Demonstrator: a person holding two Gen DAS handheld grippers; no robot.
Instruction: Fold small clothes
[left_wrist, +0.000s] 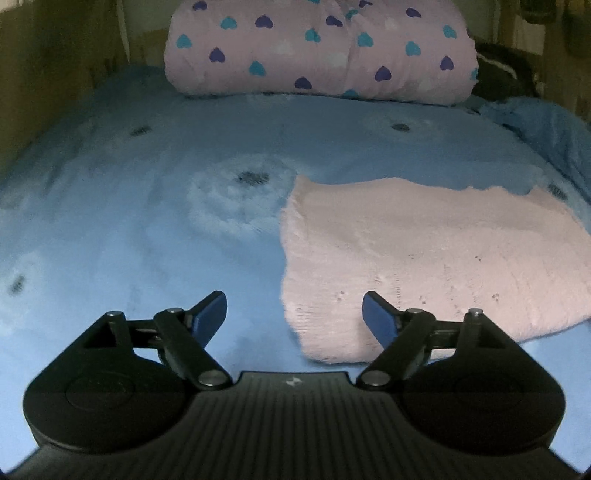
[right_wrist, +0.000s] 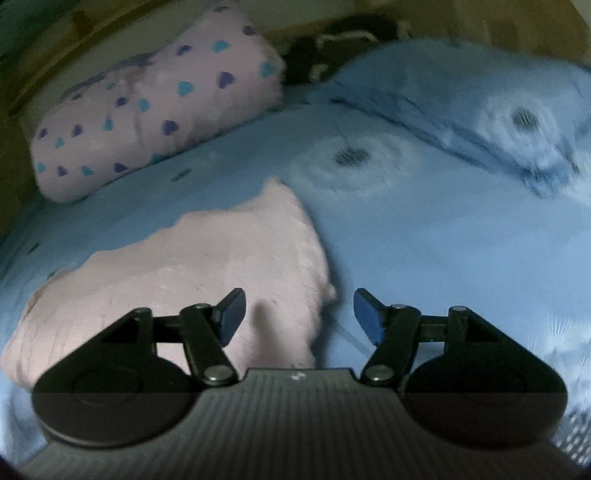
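While spread wide and holding nothing, left gripper (left_wrist: 294, 315) and right gripper (right_wrist: 299, 314) above pink cloth (left_wrist: 424, 258) on blue bedsheet (left_wrist: 147, 221).

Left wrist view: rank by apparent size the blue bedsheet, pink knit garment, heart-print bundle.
1. blue bedsheet, clearly largest.
2-3. pink knit garment and heart-print bundle look similar; the garment is nearer the camera, so unranked.

Left tongs (left_wrist: 294, 316) spread wide, right tongs (right_wrist: 299, 314) likewise

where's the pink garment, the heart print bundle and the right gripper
pink garment (left_wrist: 424, 266), left wrist view, middle of the cloth
heart print bundle (left_wrist: 317, 51), left wrist view, its front face
right gripper (right_wrist: 299, 317), right wrist view, between its open fingertips
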